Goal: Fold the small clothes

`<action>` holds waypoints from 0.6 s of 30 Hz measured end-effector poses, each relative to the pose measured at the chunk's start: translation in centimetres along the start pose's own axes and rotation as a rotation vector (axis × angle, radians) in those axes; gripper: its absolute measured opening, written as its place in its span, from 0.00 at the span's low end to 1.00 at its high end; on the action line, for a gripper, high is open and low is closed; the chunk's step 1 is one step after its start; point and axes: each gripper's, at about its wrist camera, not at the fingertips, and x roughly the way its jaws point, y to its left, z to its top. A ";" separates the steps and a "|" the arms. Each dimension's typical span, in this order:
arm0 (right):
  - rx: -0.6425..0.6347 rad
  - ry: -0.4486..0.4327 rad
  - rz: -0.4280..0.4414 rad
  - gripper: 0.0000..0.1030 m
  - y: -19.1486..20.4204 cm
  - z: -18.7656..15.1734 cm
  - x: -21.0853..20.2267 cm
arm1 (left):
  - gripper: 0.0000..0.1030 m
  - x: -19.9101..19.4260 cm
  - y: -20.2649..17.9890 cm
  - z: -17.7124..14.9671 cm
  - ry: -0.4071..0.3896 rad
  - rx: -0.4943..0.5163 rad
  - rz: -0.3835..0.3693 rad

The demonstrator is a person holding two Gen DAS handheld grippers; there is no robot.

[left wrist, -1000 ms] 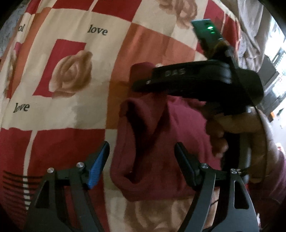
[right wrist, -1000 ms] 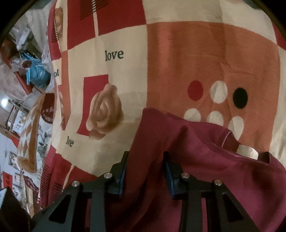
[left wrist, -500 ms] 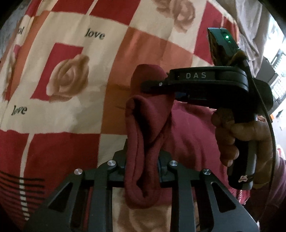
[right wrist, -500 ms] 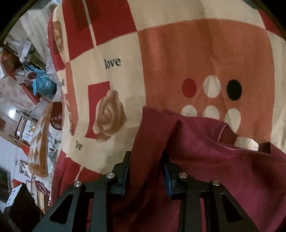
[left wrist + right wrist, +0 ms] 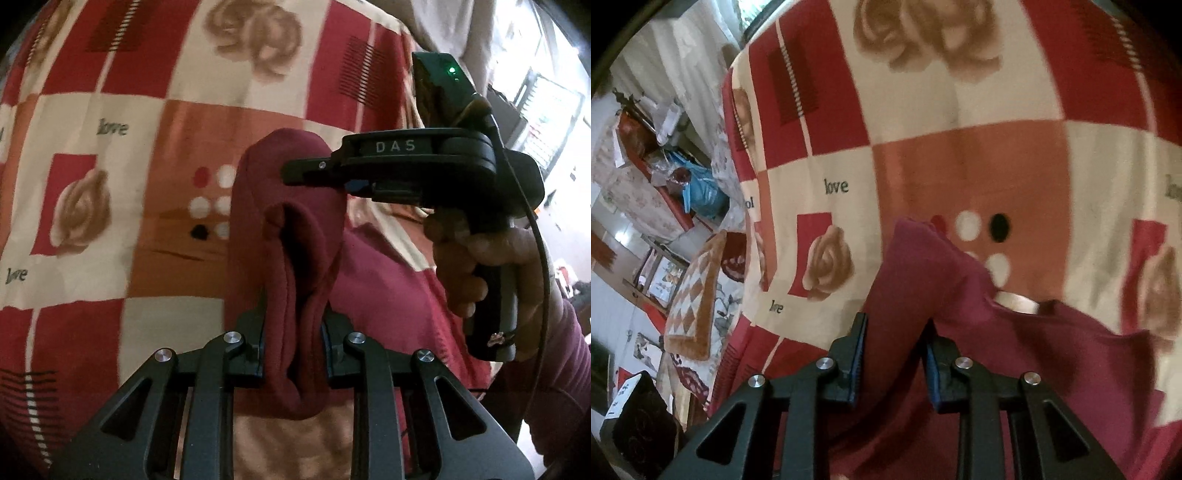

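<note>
Since a second ago, the left gripper point(image 5: 291, 345) has clamped the maroon knit garment point(image 5: 291, 236); the right gripper point(image 5: 894, 356), jaws just closing, pinches it above the red-and-cream checked bedsheet point(image 5: 960, 110).

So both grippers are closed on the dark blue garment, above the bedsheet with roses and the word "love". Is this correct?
Not quite: the garment is maroon, not dark blue. The left wrist view shows the left gripper closed on a bunched fold of it; the right wrist view shows the right gripper closed on it too. The bedsheet with roses and "love" is as you say.
</note>
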 end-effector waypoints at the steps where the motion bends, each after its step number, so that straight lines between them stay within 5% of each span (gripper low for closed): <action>1: 0.003 -0.006 -0.005 0.24 -0.4 -0.1 -0.7 | 0.20 0.3 -0.8 -0.1 0.003 0.010 -0.008; 18: 0.158 -0.076 -0.055 0.15 -11.4 -6.0 -10.2 | 0.20 4.8 -12.6 -2.1 0.088 0.225 -0.034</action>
